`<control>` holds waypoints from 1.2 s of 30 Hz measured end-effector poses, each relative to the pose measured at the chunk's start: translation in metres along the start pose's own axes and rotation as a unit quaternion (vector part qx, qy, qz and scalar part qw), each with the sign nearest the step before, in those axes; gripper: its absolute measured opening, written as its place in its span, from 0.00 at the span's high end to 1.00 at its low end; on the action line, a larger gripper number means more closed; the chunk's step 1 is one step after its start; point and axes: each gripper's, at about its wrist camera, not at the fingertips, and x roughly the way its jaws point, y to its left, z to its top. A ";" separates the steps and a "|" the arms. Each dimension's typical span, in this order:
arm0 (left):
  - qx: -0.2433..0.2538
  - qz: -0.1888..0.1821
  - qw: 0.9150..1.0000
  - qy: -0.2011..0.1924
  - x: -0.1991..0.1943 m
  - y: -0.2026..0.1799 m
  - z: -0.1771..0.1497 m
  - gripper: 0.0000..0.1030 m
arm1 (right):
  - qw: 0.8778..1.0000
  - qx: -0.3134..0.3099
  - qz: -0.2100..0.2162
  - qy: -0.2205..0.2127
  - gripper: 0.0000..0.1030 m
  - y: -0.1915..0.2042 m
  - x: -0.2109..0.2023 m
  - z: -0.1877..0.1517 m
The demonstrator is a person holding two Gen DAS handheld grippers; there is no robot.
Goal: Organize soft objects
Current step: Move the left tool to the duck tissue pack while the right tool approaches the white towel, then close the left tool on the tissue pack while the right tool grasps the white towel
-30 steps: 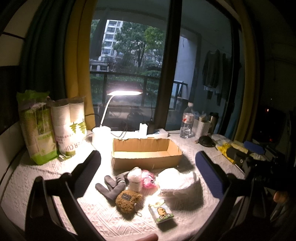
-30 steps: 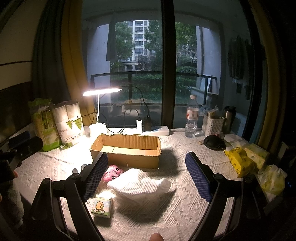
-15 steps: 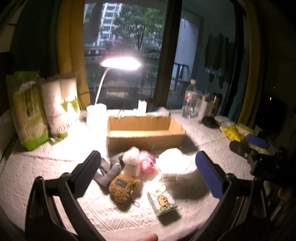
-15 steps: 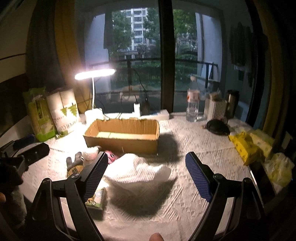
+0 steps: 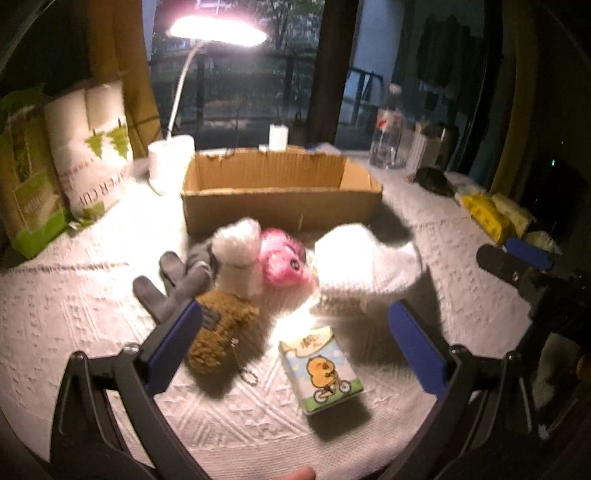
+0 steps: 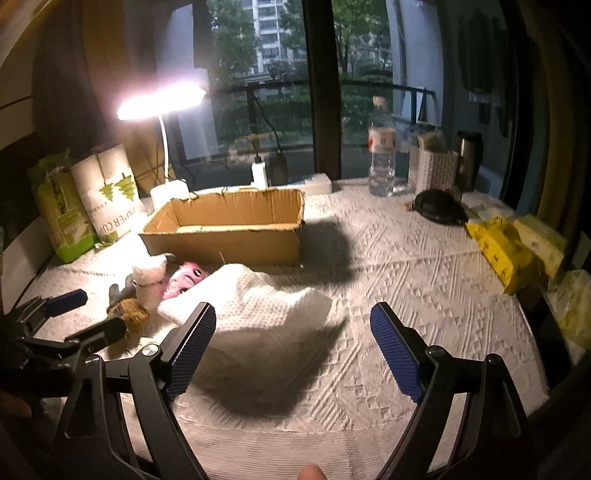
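Note:
An open cardboard box [image 5: 280, 199] stands mid-table; it also shows in the right wrist view [image 6: 229, 232]. In front of it lie a grey glove [image 5: 173, 284], a brown plush [image 5: 218, 332], a white fluffy toy [image 5: 238, 258], a pink plush [image 5: 282, 262], a folded white towel [image 5: 364, 262] and a tissue pack with a duck picture [image 5: 321, 373]. My left gripper [image 5: 295, 339] is open and empty, low over the brown plush and the tissue pack. My right gripper [image 6: 293, 347] is open and empty, just above the towel [image 6: 251, 306].
A lit desk lamp [image 5: 218, 31] and bags of paper cups [image 5: 92, 147] stand at the back left. A water bottle [image 6: 382, 155], a woven holder [image 6: 434, 170], a black object [image 6: 437, 206] and yellow packs [image 6: 506, 251] sit at the right.
Both grippers have moved down and forward toward the pile of soft objects. Both stay open. Nothing on the table has moved.

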 end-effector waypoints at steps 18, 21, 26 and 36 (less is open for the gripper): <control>0.027 0.015 0.993 0.112 0.056 -0.028 -0.030 0.46 | 0.999 0.021 0.037 0.033 0.18 -0.037 0.036 -0.012; 0.027 0.007 0.993 0.112 0.056 -0.027 -0.030 0.48 | 0.998 0.022 0.043 0.036 0.19 -0.036 0.040 -0.012; 0.024 -0.004 0.995 0.097 0.047 -0.020 -0.026 0.49 | 0.998 0.012 0.050 0.039 0.19 -0.024 0.046 -0.008; 0.003 -0.016 0.999 0.045 0.022 0.008 -0.008 0.49 | 0.996 -0.012 0.069 0.062 0.19 0.013 0.068 0.000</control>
